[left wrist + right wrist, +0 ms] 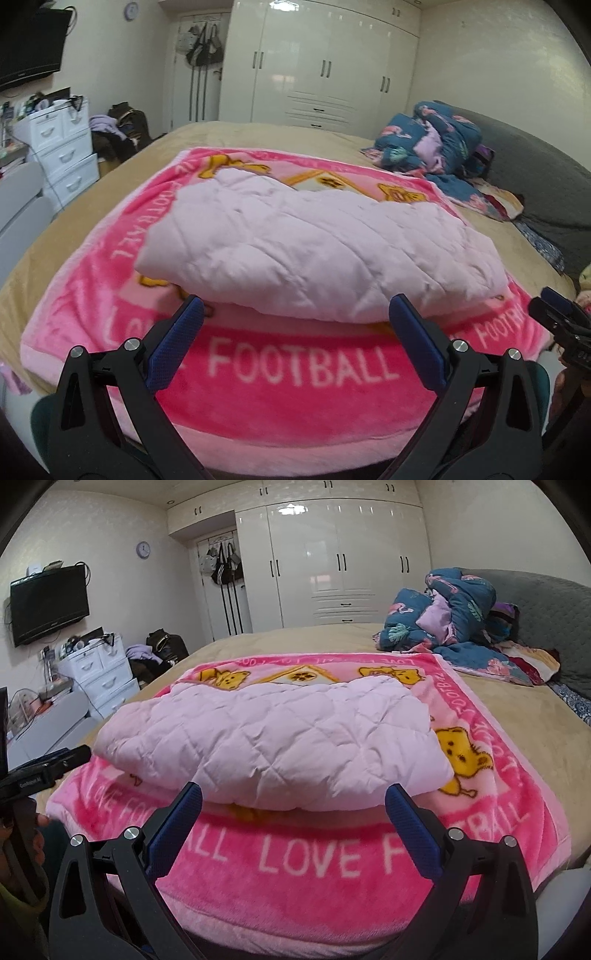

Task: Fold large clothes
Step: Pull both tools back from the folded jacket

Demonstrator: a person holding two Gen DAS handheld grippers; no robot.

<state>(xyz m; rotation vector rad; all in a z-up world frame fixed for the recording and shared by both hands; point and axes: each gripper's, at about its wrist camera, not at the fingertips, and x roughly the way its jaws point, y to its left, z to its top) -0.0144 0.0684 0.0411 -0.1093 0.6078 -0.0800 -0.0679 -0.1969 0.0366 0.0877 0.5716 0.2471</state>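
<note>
A folded pale quilted garment [314,243] lies mid-frame on a pink blanket [295,373] covering the bed [258,136]; left gripper [295,321] and right gripper [293,801] both gape wide, empty.

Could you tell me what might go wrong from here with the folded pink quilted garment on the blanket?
The garment is puffy and its fold looks loose, so it may spring open. Both grippers, left and right, are open just short of it; closing low could pinch the blanket beneath as well.
</note>
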